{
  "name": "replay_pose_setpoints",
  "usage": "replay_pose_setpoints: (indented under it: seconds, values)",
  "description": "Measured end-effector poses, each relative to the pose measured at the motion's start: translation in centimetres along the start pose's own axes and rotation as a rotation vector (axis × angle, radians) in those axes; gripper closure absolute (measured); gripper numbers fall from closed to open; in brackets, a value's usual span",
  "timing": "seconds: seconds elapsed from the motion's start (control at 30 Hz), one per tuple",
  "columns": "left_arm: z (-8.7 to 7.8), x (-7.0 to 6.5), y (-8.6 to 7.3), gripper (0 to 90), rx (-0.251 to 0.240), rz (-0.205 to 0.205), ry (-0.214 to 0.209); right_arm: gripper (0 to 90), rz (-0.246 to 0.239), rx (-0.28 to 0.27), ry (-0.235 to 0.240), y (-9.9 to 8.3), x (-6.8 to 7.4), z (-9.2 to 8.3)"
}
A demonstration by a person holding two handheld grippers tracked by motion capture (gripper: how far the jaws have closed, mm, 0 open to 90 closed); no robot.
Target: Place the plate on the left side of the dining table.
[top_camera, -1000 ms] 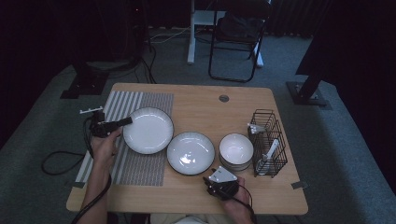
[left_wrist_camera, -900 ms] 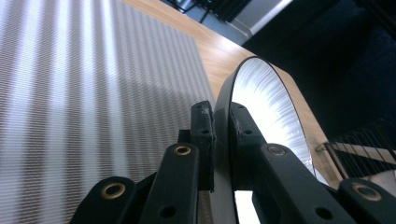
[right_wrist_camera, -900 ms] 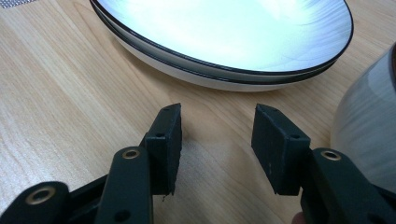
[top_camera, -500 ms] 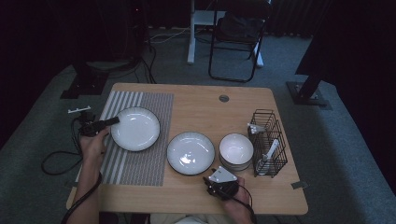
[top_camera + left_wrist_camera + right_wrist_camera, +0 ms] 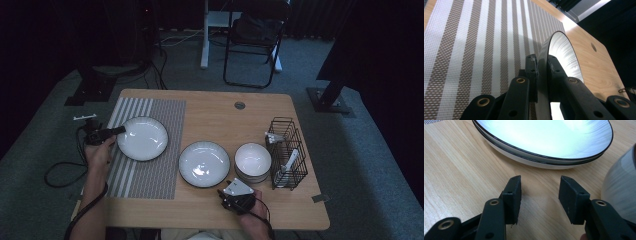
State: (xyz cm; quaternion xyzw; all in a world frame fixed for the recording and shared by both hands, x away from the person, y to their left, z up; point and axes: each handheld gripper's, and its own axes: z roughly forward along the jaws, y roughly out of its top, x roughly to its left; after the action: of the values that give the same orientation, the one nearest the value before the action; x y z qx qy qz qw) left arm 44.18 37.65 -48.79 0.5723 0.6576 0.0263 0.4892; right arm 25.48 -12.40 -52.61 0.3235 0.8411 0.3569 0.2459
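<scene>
The left hand-held gripper (image 5: 118, 131) pinches the plate (image 5: 142, 138) by its left rim over the striped mat (image 5: 150, 175), likely to place it there, while the right hand-held gripper (image 5: 539, 188) waits half-open beside the mat.

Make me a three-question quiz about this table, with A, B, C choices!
1. Where is the plate in the left hand-held gripper?
A. over the striped mat
B. in the wire rack
C. on the floor

2. What colour is the plates' thin rim line?
A. red
B. black
C. yellow

3. How is the right hand-held gripper?
A. shut on a bowl
B. shut on a plate
C. open, holding nothing

Answers: 1 A, the high view shows that plate above the stripes. 2 B, a dark line rings the middle plate. 3 C, bare table shows between its jaws.
</scene>
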Motion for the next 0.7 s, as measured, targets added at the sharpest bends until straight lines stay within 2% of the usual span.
replay_pose_setpoints:
  seconds: [0.2,0.27,0.37,0.4,0.43,0.7]
  values:
    - [0.00,0.48,0.13,83.1,0.010,-0.002,0.004,52.4,0.000,0.000,0.000,0.00,0.00,0.00]
    - [0.22,0.70,0.08,83.6,0.017,0.003,0.026,52.5,-0.001,0.000,-0.001,0.00,0.02,0.00]
    - [0.48,0.71,0.02,84.8,0.037,0.038,0.073,52.4,0.000,0.000,0.000,0.00,0.00,0.00]
    - [0.48,0.71,0.02,85.1,0.037,0.038,0.073,52.4,0.000,0.000,0.000,0.00,0.00,0.00]
    - [0.59,0.69,-0.02,85.5,0.051,0.063,0.097,52.5,0.002,-0.001,0.001,0.00,-0.02,0.01]
    - [0.97,0.74,-0.20,85.2,0.060,0.104,0.137,52.5,0.001,-0.001,0.001,0.01,-0.01,0.02]
